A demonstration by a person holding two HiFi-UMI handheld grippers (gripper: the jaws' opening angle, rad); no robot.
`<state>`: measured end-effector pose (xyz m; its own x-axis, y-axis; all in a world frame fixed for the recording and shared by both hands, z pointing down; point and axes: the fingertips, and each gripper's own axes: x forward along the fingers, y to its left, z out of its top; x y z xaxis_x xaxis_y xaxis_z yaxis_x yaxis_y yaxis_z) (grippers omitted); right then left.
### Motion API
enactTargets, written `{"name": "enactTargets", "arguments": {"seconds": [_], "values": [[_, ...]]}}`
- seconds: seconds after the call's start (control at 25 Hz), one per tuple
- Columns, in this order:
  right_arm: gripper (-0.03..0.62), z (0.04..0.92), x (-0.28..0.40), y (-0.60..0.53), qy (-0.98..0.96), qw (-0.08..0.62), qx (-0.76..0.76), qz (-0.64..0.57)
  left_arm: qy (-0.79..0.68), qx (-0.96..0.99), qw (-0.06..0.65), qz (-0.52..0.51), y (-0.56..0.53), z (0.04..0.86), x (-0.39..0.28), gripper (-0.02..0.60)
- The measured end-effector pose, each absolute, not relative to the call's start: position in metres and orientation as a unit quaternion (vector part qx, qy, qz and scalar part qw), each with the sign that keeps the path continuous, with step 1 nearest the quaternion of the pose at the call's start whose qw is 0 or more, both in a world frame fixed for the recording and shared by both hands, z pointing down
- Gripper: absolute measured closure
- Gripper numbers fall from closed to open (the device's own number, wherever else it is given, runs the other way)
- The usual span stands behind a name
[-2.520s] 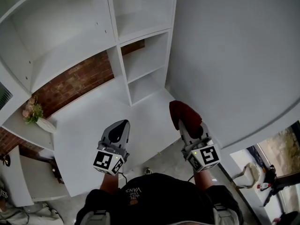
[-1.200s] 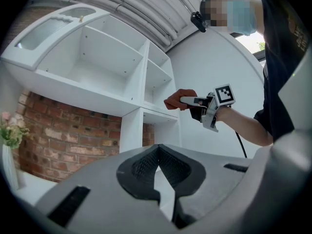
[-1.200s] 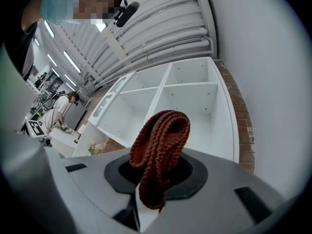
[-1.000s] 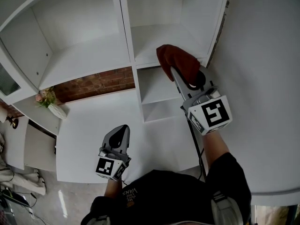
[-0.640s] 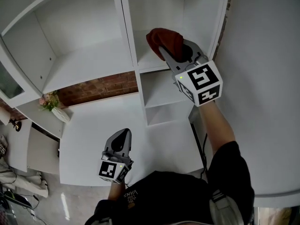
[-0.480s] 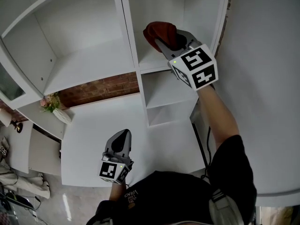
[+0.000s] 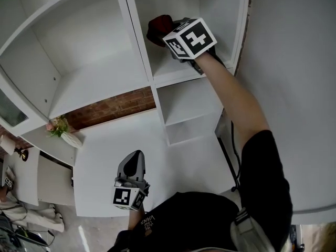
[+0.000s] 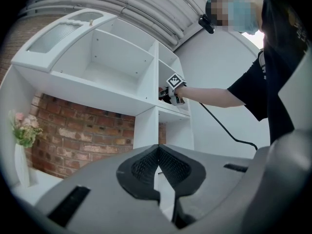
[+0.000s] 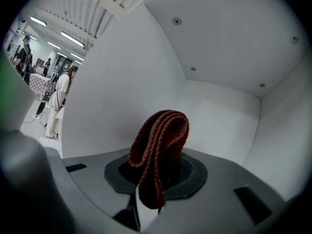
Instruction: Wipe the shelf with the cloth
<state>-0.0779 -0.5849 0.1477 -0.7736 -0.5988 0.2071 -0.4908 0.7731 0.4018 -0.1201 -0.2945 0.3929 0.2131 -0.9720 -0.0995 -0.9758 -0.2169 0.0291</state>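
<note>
A dark red knitted cloth [image 7: 158, 28] [image 9: 160, 150] is pinched in my right gripper [image 7: 169, 33], which reaches into the upper right compartment of the white shelf unit [image 7: 178, 72]. In the right gripper view the folded cloth stands up between the shut jaws, with the compartment's white back and side walls [image 9: 209, 111] behind it. I cannot tell whether the cloth touches the shelf. My left gripper [image 7: 133, 164] hangs low over the white counter [image 7: 105, 156], jaws shut and empty. The left gripper view shows the right gripper [image 8: 171, 88] far off inside that compartment.
A vase with pink flowers [image 7: 62, 130] stands at the counter's left end, before a brick wall [image 7: 110, 106]. A black cable [image 7: 229, 151] runs down from the right arm. A wide left compartment [image 7: 79, 72] and lower right compartments [image 7: 186, 104] are open. People stand far left in the right gripper view [image 9: 58, 101].
My right gripper has risen from waist height with the cloth and gone leftward into the upper right compartment. The left gripper has stayed low over the counter.
</note>
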Motion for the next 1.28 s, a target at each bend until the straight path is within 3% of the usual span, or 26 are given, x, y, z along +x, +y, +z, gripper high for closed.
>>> {"name": "enactTargets", "arguments": {"seconds": [0.76, 1.28], "values": [[0.499, 0.192, -0.119, -0.629, -0.904, 0.306, 0.268, -0.131, 0.640, -0.767, 0.007, 0.053, -0.299, 0.406, -0.141, 0.575], [0.499, 0.201, -0.053, -0.658, -0.809, 0.431, 0.350, -0.191, 0.619, -0.783, 0.002, 0.062, -0.303, 0.410, -0.142, 0.575]]}}
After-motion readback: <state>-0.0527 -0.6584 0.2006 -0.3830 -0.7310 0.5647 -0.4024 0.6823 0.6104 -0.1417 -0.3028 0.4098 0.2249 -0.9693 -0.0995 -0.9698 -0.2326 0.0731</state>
